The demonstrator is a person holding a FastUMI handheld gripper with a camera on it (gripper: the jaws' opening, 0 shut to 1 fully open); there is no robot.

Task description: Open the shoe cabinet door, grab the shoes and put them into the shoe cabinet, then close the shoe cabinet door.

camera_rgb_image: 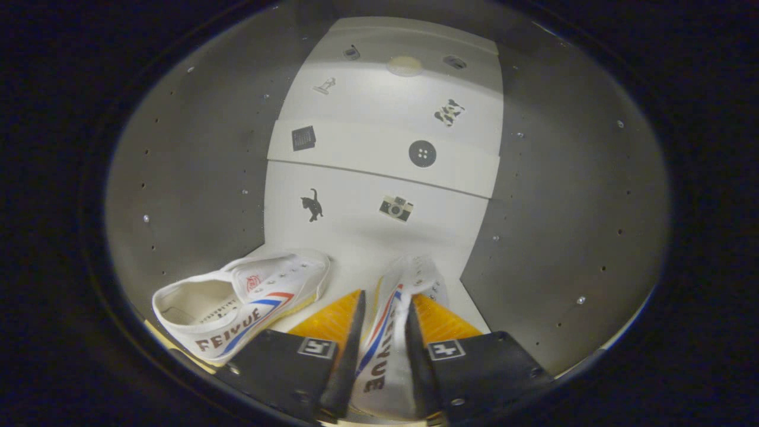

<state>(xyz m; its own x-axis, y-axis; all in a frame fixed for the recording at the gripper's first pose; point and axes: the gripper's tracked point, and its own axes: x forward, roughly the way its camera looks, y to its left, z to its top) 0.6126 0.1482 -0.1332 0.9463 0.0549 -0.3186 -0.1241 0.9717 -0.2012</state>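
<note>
Gripper (384,308): inside the shoe cabinet (195,178), its jaws pinching the held shoe (388,320) from both sides
Held shoe: white sneaker with red and blue stripes, tilted on its side between the fingers, toe pointing to the back wall (379,178)
Second shoe (237,302): same kind, resting on the cabinet floor just left of the fingers, opening facing up
Back wall: white panels dotted with small stickers, beyond both shoes
</note>
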